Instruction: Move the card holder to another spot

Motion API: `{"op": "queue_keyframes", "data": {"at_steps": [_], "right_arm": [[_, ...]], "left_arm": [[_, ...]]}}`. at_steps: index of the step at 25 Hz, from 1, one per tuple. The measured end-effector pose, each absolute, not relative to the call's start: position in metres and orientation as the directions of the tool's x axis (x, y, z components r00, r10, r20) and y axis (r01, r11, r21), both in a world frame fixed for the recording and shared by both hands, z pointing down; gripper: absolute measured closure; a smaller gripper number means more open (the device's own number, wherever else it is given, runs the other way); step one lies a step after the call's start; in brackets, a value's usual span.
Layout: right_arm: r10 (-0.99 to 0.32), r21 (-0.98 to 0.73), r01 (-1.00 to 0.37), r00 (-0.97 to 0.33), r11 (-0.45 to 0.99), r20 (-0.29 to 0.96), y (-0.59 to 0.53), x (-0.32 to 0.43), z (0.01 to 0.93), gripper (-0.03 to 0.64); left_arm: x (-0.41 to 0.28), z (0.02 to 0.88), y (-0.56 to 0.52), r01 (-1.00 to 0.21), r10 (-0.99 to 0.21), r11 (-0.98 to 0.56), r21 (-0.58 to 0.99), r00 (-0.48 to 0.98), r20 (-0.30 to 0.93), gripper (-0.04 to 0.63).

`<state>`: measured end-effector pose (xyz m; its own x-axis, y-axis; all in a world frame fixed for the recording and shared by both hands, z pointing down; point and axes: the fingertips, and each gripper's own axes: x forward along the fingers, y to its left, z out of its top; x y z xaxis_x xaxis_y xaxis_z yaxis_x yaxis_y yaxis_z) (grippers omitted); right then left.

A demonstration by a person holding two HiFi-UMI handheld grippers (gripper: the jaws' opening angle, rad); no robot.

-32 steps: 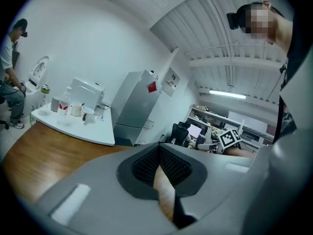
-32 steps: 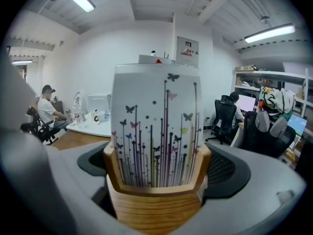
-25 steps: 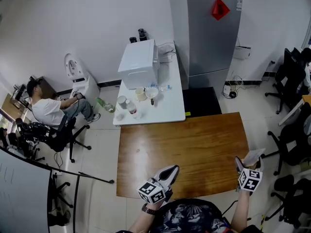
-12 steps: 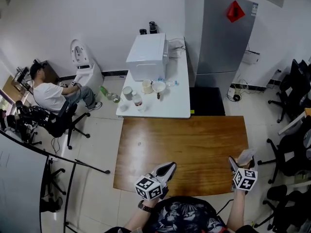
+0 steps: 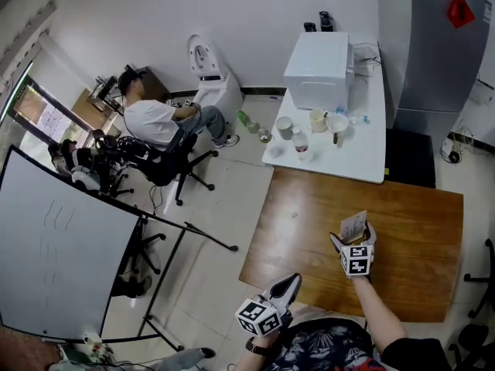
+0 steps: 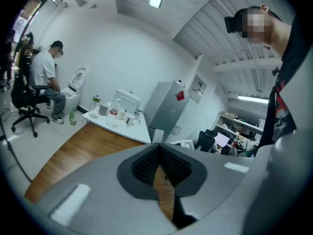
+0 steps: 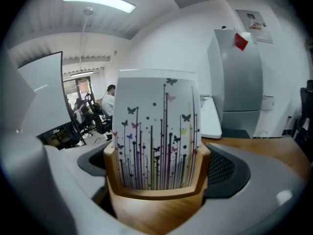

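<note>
A wooden card holder (image 7: 155, 199) with a white butterfly-print card (image 7: 157, 131) standing in it sits between the jaws of my right gripper (image 7: 156, 180), which is shut on it. In the head view the right gripper (image 5: 353, 242) holds the card holder (image 5: 353, 227) above the brown wooden table (image 5: 309, 215). My left gripper (image 5: 285, 287) hovers low at the table's near left corner, shut with nothing in it; in the left gripper view its pads (image 6: 146, 163) meet.
A white table (image 5: 363, 149) behind holds a white box (image 5: 319, 69), cups and bottles. A grey fridge (image 5: 448, 37) stands at the right. A seated person (image 5: 155, 118) and office chairs are at the left, with a whiteboard (image 5: 54, 261) lower left.
The head view has swung left. My right gripper has carried the card holder from the table's right edge toward its middle. The left gripper stays low and shut.
</note>
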<state>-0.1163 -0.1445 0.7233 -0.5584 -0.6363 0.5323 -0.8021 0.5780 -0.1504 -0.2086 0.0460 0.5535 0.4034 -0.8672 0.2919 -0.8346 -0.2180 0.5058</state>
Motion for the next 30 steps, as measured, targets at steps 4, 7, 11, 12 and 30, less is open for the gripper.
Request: {"op": "queue_keyframes", "data": {"at_steps": [4,7,11,12,30], "right_arm": [[-0.533,-0.095,-0.728,-0.577,0.678,0.619,-0.165,-0.204,0.803,0.052],[-0.518,-0.039,-0.728,-0.523,0.684,0.677,-0.173,-0.231,0.847,0.052],[-0.514,-0.008,-0.730,-0.490,0.683,0.704,-0.170,-0.242,0.871,0.049],[-0.495,-0.032,-0.725,-0.502,0.688,0.709,-0.167,-0.242,0.872,0.049],[-0.835,-0.312,-0.933,-0.310,0.177,0.455,-0.027,0.182,0.686,0.607]], "left_arm": [[-0.241,0.557,0.080,-0.860,-0.903,-0.067,0.506,0.267,0.335,0.595],[-0.261,0.567,0.103,-0.868,-0.908,0.020,0.496,0.191,0.372,0.595],[-0.279,0.581,0.111,-0.850,-0.916,0.087,0.519,0.136,0.377,0.595],[-0.280,0.582,0.107,-0.842,-0.920,0.086,0.532,0.138,0.368,0.595],[-0.127,0.595,-0.026,-0.682,-0.715,-0.447,0.578,0.661,0.227,0.595]]}}
